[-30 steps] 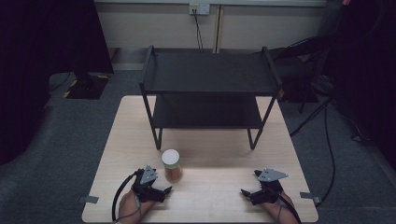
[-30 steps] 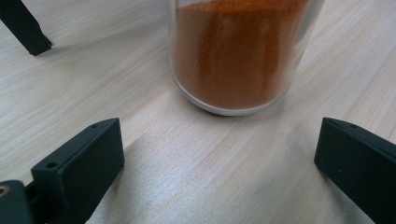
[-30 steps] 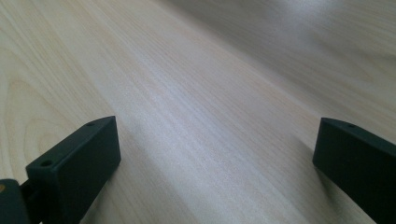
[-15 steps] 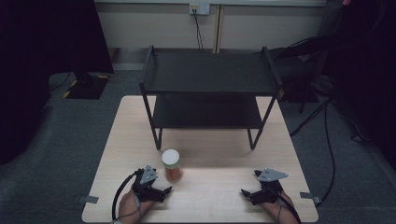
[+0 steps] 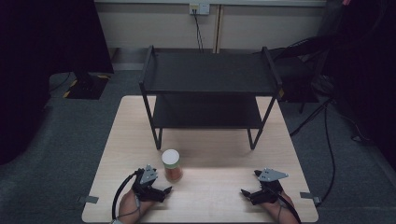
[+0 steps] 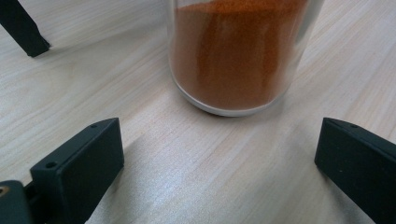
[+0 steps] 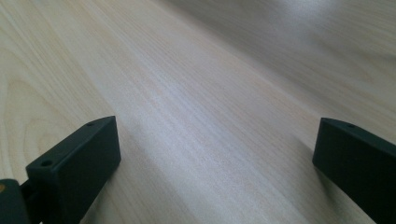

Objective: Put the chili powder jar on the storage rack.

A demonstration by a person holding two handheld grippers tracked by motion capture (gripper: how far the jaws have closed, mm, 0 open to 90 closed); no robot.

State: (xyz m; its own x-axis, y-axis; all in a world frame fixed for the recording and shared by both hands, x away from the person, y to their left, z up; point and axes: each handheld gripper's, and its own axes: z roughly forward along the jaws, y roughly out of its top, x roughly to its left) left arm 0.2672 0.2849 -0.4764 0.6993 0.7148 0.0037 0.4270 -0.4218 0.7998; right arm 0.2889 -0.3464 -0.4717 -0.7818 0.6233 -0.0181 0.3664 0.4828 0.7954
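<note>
A clear jar of orange powder (image 5: 172, 165) with a pale lid stands upright on the wooden table (image 5: 215, 163), in front of the black shelf's left front leg. My left gripper (image 5: 161, 189) rests low at the table's near left, open, pointing at the jar. In the left gripper view the jar (image 6: 238, 51) stands just beyond the two wide-apart jaws, not touching them. My right gripper (image 5: 246, 192) lies at the near right, open, with bare wood (image 7: 210, 121) between its jaws.
A black two-tier shelf rack (image 5: 210, 88) stands at the back half of the table; one of its legs (image 6: 23, 28) shows in the left gripper view. Cables trail on the grey carpet to the right (image 5: 327, 126). Table edges lie close behind both hands.
</note>
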